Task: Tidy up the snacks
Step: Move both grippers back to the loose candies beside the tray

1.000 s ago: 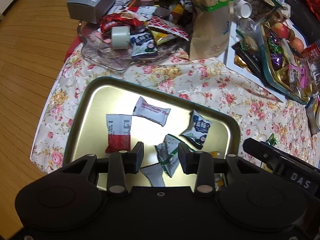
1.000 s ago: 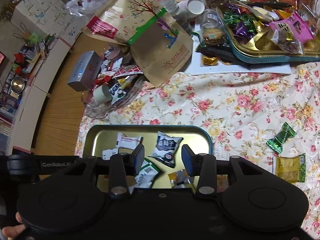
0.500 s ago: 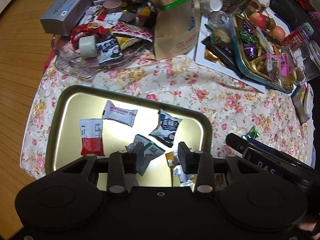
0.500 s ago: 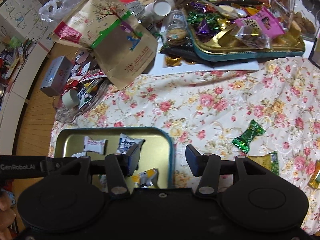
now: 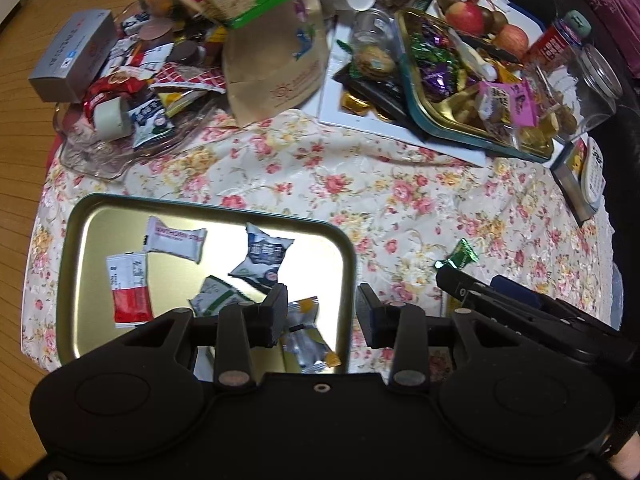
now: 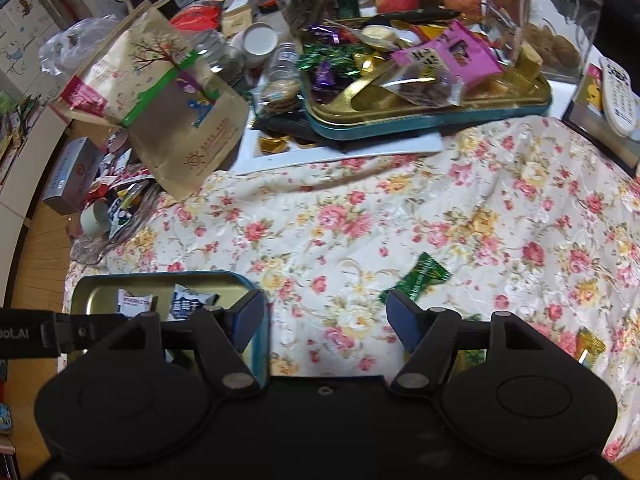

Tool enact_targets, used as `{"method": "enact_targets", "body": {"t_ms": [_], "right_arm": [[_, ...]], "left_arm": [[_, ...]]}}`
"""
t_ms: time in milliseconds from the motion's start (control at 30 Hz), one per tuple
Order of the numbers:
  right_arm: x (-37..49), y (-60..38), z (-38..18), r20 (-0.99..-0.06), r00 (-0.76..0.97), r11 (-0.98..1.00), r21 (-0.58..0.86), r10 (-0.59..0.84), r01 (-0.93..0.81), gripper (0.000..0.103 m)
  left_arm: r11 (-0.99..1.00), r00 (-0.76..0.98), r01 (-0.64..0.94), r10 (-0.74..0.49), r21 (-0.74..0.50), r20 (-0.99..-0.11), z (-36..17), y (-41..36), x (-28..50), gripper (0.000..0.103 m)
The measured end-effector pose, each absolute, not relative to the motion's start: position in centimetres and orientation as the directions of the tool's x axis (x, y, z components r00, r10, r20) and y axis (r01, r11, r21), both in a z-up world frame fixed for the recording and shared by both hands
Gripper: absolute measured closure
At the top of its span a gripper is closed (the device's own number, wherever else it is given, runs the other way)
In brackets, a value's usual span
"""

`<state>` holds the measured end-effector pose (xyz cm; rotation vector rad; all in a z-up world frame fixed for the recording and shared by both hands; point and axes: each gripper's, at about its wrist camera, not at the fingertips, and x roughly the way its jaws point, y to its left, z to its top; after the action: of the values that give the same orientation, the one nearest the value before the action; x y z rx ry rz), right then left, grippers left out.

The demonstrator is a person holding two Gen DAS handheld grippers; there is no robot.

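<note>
A gold metal tray (image 5: 76, 264) with a teal rim lies at the near left of the floral tablecloth and holds several snack packets, among them a red-and-white one (image 5: 130, 288) and a blue-and-white one (image 5: 262, 256). My left gripper (image 5: 322, 314) is open and empty above the tray's right rim. A green wrapped candy (image 6: 420, 276) lies loose on the cloth. My right gripper (image 6: 326, 320) is open and empty, with the candy just beyond its right finger. The tray also shows in the right wrist view (image 6: 160, 278).
A glass dish (image 5: 100, 160) piled with snacks and a grey box (image 5: 72, 54) stand at the far left. A brown paper bag (image 5: 276, 56) stands behind. A second tray (image 6: 440, 120) full of sweets, apples and jars is at the far right. More packets (image 6: 588, 344) lie near right.
Both grippers have shifted right, away from over the tray. The right gripper's jaws have opened wider and now face the green candy. The left gripper has opened wider too.
</note>
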<state>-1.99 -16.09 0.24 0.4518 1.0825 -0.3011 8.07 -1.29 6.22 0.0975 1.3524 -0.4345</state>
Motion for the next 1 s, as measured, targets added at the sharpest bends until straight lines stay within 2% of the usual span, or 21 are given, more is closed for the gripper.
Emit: {"method": "enact_targets", "body": {"t_ms": [333,533,700,1000], "right_arm": [[-4.9,-20.8,-0.4,-0.917,0.391,0.827,0.159,-0.079,0.540,0.033],[-7.3,-24.2,-0.3,-0.917,0.372,0.780,0.126,-0.144,0.613,0.039],[-9.0,-27.4,-0.5,-0.930,0.347,0.715,0.158,-0.124,0.681,0.045],[-11.7,-30.6,-2.0,-0.948,0.300,0.683,0.153,-0.102,0.714,0.054]], "left_arm": [[0.877,0.127,0.448,-0.257,-0.176,-0.958,6.4,-6.7,6.1,0.056],[0.857,0.095,0.478,-0.270,-0.194,-0.958,6.2,-9.3,5.2,0.056],[0.843,0.078,0.495,-0.282,-0.208,-0.956,5.9,-10.9,4.6,0.056],[0.844,0.040,0.504,-0.233,-0.182,-0.972,4.0,-12.7,4.3,0.056]]}}
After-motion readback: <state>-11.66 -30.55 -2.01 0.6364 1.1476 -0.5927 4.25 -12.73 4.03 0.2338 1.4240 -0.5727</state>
